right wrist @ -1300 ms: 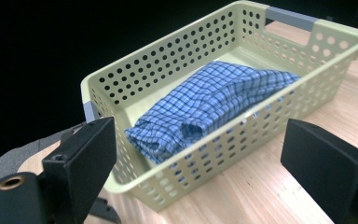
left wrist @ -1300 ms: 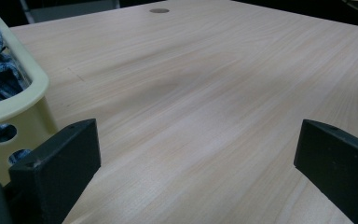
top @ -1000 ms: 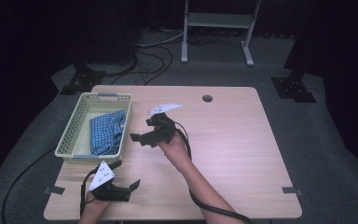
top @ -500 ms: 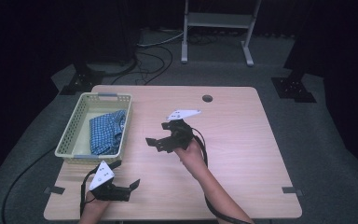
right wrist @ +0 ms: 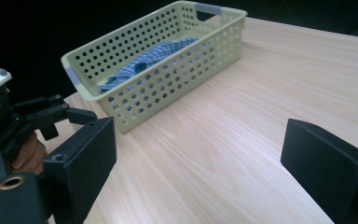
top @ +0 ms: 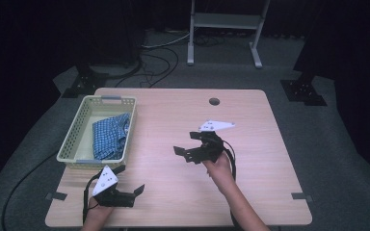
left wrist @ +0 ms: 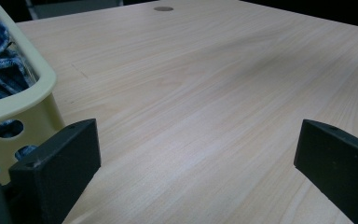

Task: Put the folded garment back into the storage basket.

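Left hand-held gripper (top: 127,185) at the near table (top: 250,120) edge — jaws wide apart, nothing in them. Right hand-held gripper (top: 187,144) mid-table, jaws also spread and empty. Farther left, the yellow basket (top: 72,139) — blue checked cloth (top: 110,136) lies inside, well apart from both.

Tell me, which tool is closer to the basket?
The left tool. It sits by the near end of the basket, at the table's front edge. The right tool hangs farther off, over the middle of the table.
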Demonstrator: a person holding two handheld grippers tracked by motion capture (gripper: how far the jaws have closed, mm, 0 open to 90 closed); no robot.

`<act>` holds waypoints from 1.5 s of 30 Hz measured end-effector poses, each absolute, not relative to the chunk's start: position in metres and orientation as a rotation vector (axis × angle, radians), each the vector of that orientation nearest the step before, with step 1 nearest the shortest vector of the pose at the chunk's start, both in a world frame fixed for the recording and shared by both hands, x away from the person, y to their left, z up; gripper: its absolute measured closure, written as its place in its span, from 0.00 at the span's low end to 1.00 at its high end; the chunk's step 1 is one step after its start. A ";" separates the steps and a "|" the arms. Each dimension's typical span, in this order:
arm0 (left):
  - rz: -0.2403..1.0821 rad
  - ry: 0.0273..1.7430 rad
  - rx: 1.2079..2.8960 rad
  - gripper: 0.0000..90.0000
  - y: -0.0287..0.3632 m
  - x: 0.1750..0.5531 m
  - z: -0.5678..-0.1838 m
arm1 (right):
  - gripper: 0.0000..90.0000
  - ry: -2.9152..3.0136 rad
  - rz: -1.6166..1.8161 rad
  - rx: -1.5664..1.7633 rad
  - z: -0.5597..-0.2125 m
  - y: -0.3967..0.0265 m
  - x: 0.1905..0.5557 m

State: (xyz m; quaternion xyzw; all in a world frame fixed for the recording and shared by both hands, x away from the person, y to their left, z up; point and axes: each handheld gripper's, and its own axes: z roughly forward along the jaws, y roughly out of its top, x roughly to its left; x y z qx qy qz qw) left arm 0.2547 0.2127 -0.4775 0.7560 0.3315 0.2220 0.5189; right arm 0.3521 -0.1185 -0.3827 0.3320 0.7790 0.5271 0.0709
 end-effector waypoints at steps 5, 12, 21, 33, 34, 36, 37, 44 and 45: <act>0.535 0.792 1.816 0.00 0.212 0.254 -0.477 | 0.11 2.307 1.589 1.033 -0.386 -0.139 0.345; 0.539 0.797 1.816 0.00 0.212 0.255 -0.478 | 0.11 2.268 1.583 1.057 -0.394 -0.160 0.336; 0.540 0.802 1.819 0.00 0.212 0.255 -0.478 | 0.11 2.184 1.600 1.117 -0.406 -0.191 0.322; 0.538 0.811 1.823 0.00 0.212 0.255 -0.477 | 0.11 2.123 1.530 1.200 -0.430 -0.231 0.308; 0.537 0.811 1.823 0.00 0.212 0.255 -0.477 | 0.11 2.127 1.529 1.210 -0.432 -0.233 0.307; 0.537 0.811 1.824 0.00 0.212 0.255 -0.477 | 0.11 2.121 1.518 1.223 -0.437 -0.238 0.304; 0.537 0.811 1.824 0.00 0.212 0.255 -0.477 | 0.11 2.120 1.521 1.230 -0.439 -0.240 0.303; 0.537 0.811 1.823 0.00 0.212 0.255 -0.477 | 0.11 2.092 1.494 1.299 -0.458 -0.257 0.296; 0.537 0.811 1.824 0.00 0.212 0.255 -0.477 | 0.11 2.082 1.511 1.318 -0.462 -0.260 0.294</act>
